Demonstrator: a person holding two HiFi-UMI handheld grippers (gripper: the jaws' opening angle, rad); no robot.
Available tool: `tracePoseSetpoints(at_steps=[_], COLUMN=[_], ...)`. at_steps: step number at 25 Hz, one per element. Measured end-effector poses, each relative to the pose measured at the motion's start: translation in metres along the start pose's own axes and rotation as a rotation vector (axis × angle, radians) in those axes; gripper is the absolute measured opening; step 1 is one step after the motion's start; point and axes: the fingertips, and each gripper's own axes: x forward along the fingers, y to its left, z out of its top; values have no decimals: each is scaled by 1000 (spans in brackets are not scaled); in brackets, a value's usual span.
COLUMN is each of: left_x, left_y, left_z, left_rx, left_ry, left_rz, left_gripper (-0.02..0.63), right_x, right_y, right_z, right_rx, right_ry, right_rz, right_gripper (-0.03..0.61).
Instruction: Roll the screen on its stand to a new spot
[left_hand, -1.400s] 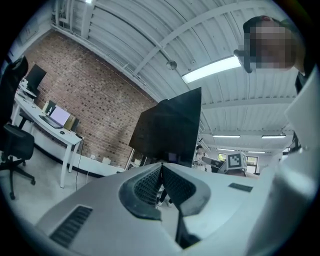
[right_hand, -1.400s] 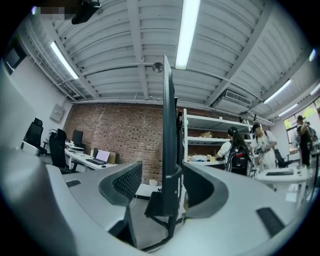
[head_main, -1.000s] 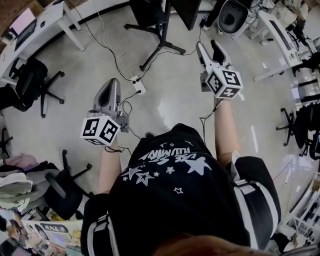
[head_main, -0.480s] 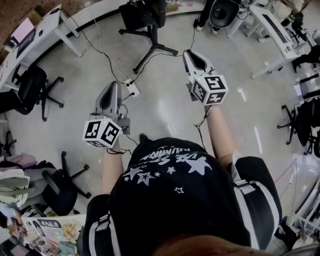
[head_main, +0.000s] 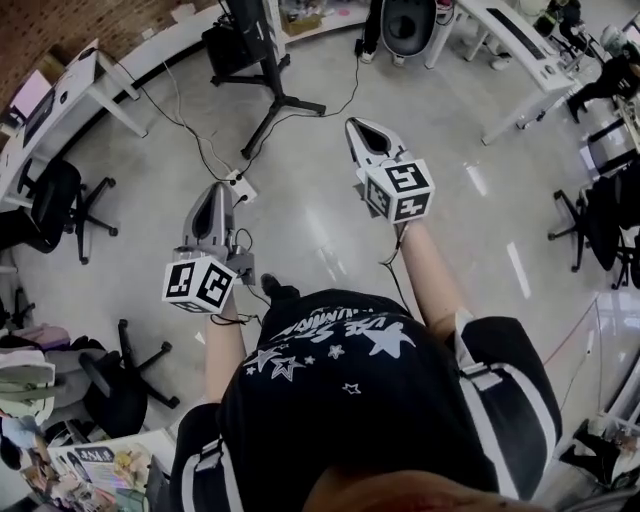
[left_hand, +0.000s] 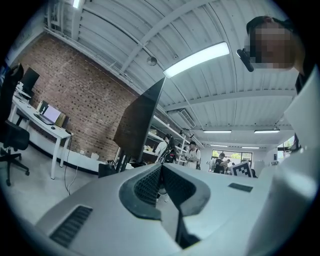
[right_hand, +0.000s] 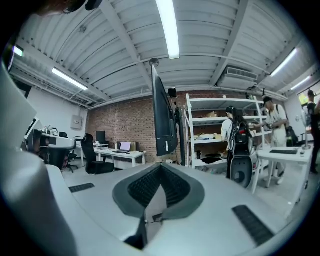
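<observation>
The left gripper (head_main: 214, 190) sits at the centre left of the head view, its 2 jaws pressed together with nothing between them. The right gripper (head_main: 358, 126) is higher, just right of centre, and its jaws are also fully together on nothing. 1 second ago those right jaws stood clearly apart, and half a second ago they had almost met.

The screen (right_hand: 162, 117) hangs edge-on at the upper centre of the right gripper view, well ahead of both grippers. Neither gripper touches it. Its stand (head_main: 278, 97) spreads dark legs on the pale floor at the upper left of centre in the head view. Since 1 second ago the stand has slid from the top centre toward the upper left of the frame, and more of its pole now shows. Both grippers have drifted left and slightly down in the frame.

A white power strip (head_main: 238, 184) lies on the floor just above the left gripper's tips, with cables trailing toward the stand. A black office chair (head_main: 58, 195) stands at the left edge beside a white desk (head_main: 85, 75)
</observation>
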Motion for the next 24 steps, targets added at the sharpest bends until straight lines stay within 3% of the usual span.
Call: tracePoseSetpoints(at_steps=[8,17,24], left_x=[-9,-21,-22], left_y=[-56,-80,-102], left_z=[-30,-35,-49], left_rx=[-3,25,29], left_ry=[38,43,92], left_rz=[16,14,-17], left_gripper=[12,12,12], right_x=[-48,-74,-91], right_y=[-28,-36,-34], right_z=[-25,-41,-51], right_rx=[18,61,81], right_ry=[38,39,58], right_rz=[20,22,32], right_gripper=[6,6,6])
